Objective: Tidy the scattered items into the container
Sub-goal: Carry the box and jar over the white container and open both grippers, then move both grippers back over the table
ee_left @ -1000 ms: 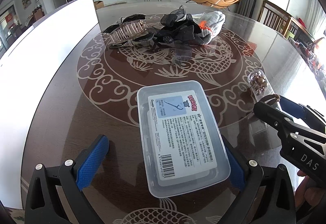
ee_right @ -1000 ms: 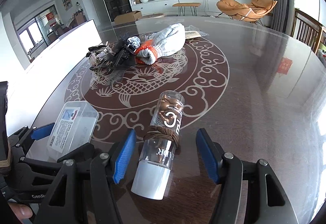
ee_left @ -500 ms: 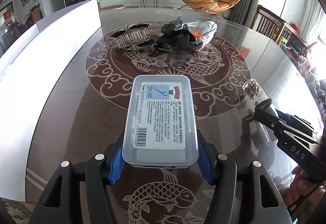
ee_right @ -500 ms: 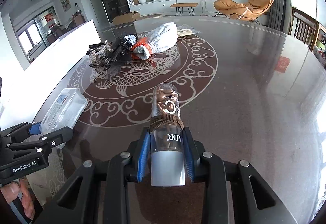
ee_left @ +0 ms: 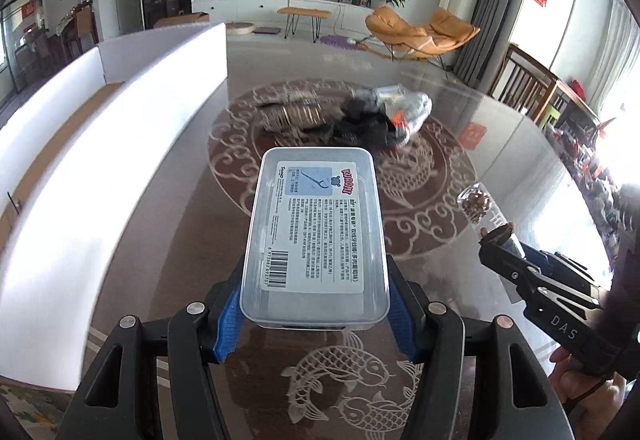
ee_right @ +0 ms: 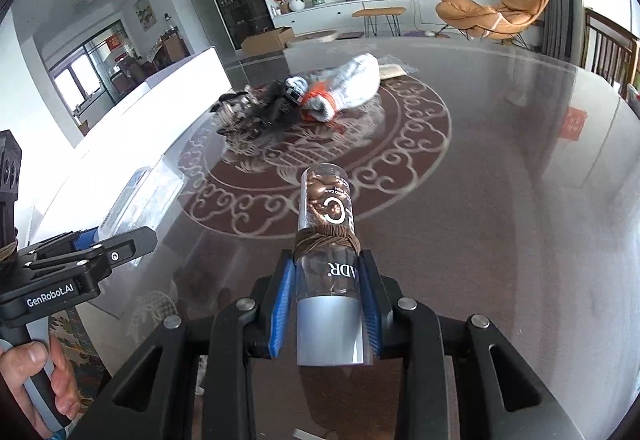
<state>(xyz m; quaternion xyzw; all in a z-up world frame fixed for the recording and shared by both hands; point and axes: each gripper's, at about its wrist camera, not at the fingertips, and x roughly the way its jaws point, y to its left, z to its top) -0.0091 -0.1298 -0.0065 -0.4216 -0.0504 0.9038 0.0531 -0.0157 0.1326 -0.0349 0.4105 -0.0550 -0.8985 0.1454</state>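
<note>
Leftmost, a tall white container wall [ee_left: 120, 144] runs along the tabletop [ee_left: 500, 144] edge, its open inside showing behind the wall. Just right of that wall, the left claw [ee_left: 316, 304] is clamped on the near end of a clear plastic box [ee_left: 316, 236] with a printed label; the blue pads [ee_left: 228, 324] press both long sides, and the box sticks out forward from the claw, raised off the glass. Beyond the box, farther from the white wall, a blurred heap of dark hair clips [ee_left: 292, 116] and a grey glove with an orange cuff [ee_left: 404, 112] lies on the round fish pattern. Right of the box, well apart from the white wall, the right claw [ee_right: 326, 304] grips a clear tube [ee_right: 326, 240] with a silver cap and a brown cord wound round it; the tube lies straight between the pads [ee_right: 280, 300], its clear end pointing away. Bare glass stretches between the two claws and on to the tabletop's far right edge, with wooden chairs [ee_left: 532, 88] beyond it.
</note>
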